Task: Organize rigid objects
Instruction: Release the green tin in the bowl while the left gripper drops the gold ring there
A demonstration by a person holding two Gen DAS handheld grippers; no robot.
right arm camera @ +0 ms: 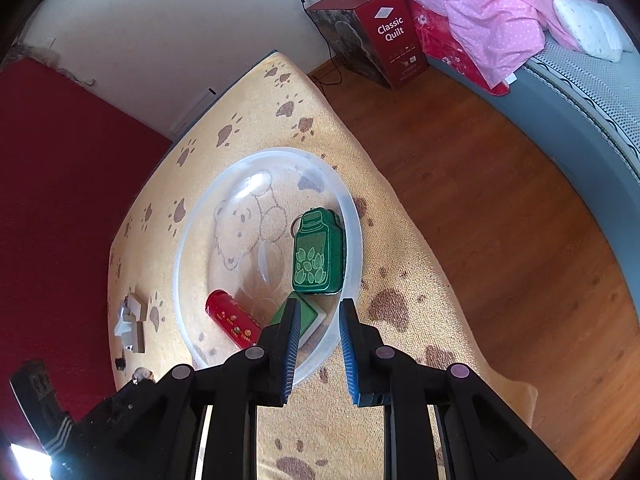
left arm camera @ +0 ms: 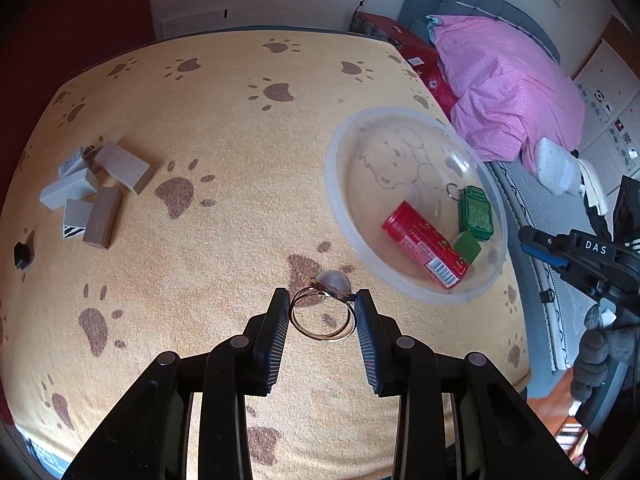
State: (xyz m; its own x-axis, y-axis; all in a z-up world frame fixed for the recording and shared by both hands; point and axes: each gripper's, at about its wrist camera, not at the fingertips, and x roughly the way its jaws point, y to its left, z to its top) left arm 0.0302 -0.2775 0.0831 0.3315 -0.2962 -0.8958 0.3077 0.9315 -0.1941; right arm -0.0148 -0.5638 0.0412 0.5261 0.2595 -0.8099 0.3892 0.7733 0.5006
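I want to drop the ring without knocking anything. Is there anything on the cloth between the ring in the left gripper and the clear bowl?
Nothing visible. The ring, held in the left gripper, sits just short of the clear bowl, with only bare paw-print cloth between them. Inside, the red tube lies near the closest rim.

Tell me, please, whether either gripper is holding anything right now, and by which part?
The left gripper holds a gold ring by the sides of its band, the pale stone pointing away. The right gripper holds nothing; its fingers are apart.

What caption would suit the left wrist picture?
Left gripper holding a gold ring above the paw-print cloth, beside a clear bowl.
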